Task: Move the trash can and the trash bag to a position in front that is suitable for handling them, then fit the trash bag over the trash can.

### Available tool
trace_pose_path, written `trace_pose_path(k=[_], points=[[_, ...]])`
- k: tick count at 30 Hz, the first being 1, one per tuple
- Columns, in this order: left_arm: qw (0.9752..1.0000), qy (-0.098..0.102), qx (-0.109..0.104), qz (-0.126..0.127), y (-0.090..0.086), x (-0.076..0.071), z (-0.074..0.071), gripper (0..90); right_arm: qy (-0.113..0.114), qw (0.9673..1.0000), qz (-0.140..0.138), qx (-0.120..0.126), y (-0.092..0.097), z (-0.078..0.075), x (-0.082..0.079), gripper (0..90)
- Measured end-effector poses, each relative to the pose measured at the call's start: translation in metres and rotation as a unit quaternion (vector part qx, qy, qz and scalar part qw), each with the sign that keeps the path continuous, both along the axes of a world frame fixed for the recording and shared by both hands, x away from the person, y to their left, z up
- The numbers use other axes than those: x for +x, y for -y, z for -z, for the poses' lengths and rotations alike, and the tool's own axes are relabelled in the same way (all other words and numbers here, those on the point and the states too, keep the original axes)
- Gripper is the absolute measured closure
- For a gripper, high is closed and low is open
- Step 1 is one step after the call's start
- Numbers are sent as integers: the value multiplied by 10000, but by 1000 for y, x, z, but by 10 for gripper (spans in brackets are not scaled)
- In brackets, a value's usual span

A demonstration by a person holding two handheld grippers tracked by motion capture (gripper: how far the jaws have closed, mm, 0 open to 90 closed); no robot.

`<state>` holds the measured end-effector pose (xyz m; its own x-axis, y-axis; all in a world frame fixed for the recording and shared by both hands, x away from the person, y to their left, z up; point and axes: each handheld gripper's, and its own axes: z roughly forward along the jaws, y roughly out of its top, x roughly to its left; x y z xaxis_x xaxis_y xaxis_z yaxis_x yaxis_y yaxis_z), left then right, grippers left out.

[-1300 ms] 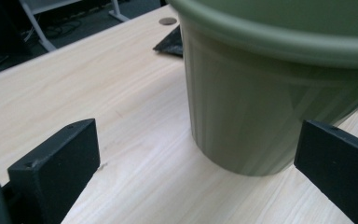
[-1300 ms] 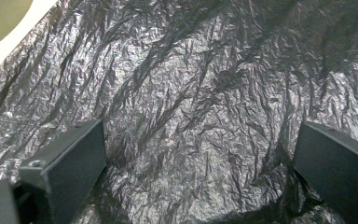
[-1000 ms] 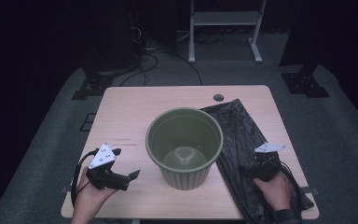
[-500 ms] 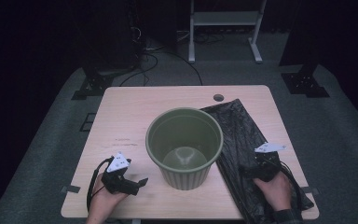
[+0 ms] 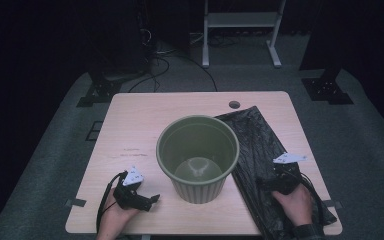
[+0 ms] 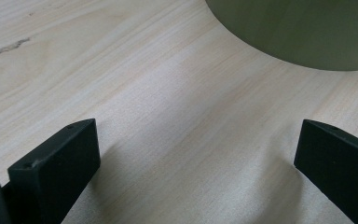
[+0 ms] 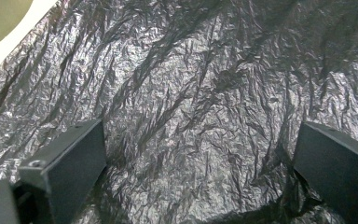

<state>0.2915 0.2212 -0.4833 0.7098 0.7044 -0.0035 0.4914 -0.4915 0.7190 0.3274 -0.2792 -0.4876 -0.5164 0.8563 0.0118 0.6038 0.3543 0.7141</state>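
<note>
High view | black plastic bag (image 5: 260, 150) is laid flat on the table's (image 5: 140, 125) right side, touching the green bin (image 5: 198, 156), not yet lifted or fitted | right gripper (image 5: 267, 183) is held over the bag, jaws spread, nothing grasped | left gripper (image 5: 147, 201) is rested near the bin, jaws released | lining judged barely begun

Left hand-held gripper (image 5: 150, 200) drawn back toward near table edge (image 5: 180, 231), lower, closer to person
</note>
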Motion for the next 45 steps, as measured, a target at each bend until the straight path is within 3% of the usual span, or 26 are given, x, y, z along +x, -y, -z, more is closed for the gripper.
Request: trace_pose_path(k=[3, 12, 16, 24, 27, 30, 32, 35, 39, 43, 45], points=[[10000, 24, 88, -13, 1, 0, 0, 0, 3, 10000, -2, -2, 0, 0, 0, 17], [10000, 23, 87, -18, 1, 0, 0, 0, 9, 10000, 1, 0, 0, 0, 0, 39], [10000, 23, 85, -19, 1, 0, 0, 0, 162, 9998, -99, 95, 2, -1, -4, 203], [10000, 23, 86, -20, 1, 0, 0, 0, 254, 9992, -217, 227, 7, -4, -9, 751], [10000, 27, 83, -34, 1, 1, 0, 0, 194, 9985, -396, 329, 8, -4, -8, 900], [10000, 27, 83, -39, 1, 1, 0, 0, 220, 9982, -503, 249, 6, -5, -9, 900], [10000, 26, 83, -40, 1, 1, 0, 0, 139, 9973, -622, 355, 6, -5, -9, 900], [10000, 26, 84, -39, 1, 1, 0, 0, -11, 9942, -968, 473, 1, -5, -13, 900], [10000, 26, 83, -39, 1, 1, 0, 0, -94, 9905, -1312, 413, -7, -7, -24, 893], [10000, 22, 77, -55, 1, 2, 0, 0, -46, 9898, -1344, 466, -8, -13, -29, 619], [10000, 20, 77, -58, 1, 2, 0, 0, 31, 9916, -1217, 434, -7, -19, -31, 503]])
